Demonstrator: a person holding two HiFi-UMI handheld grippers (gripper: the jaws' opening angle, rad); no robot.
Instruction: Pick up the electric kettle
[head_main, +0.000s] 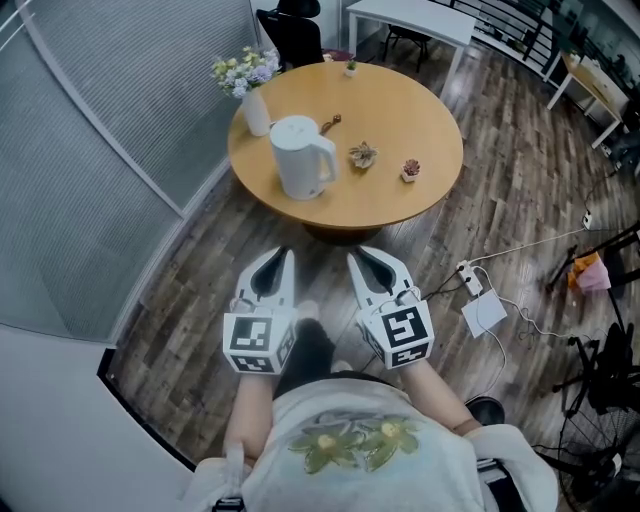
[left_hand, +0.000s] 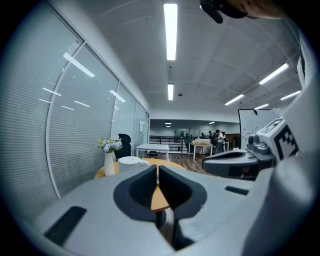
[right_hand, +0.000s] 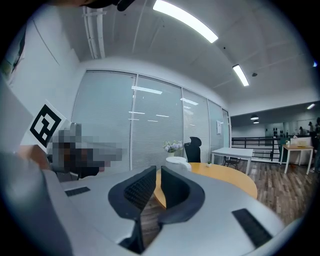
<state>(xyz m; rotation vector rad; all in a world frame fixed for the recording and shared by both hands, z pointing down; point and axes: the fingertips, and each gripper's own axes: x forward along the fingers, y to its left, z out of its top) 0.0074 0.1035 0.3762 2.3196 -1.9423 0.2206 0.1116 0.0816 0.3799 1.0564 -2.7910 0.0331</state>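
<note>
The white electric kettle (head_main: 300, 157) stands upright on the left half of a round wooden table (head_main: 400, 110), its handle turned right. Both grippers hover side by side over the floor, short of the table's near edge, and point toward it. My left gripper (head_main: 287, 252) is shut with nothing between its jaws, and so is my right gripper (head_main: 355, 255). In the left gripper view the kettle's lid (left_hand: 131, 161) peeks above the closed jaws of that gripper (left_hand: 157, 170). In the right gripper view the kettle (right_hand: 177, 162) shows just beyond that gripper (right_hand: 158, 172).
A white vase of flowers (head_main: 252, 95) stands just behind the kettle. Two small plants (head_main: 363, 155) (head_main: 410, 170) sit mid-table. A glass partition (head_main: 110, 150) runs along the left. A power strip with cables (head_main: 475, 285) lies on the floor at right. A black chair (head_main: 295, 35) and a white table (head_main: 410, 20) stand behind.
</note>
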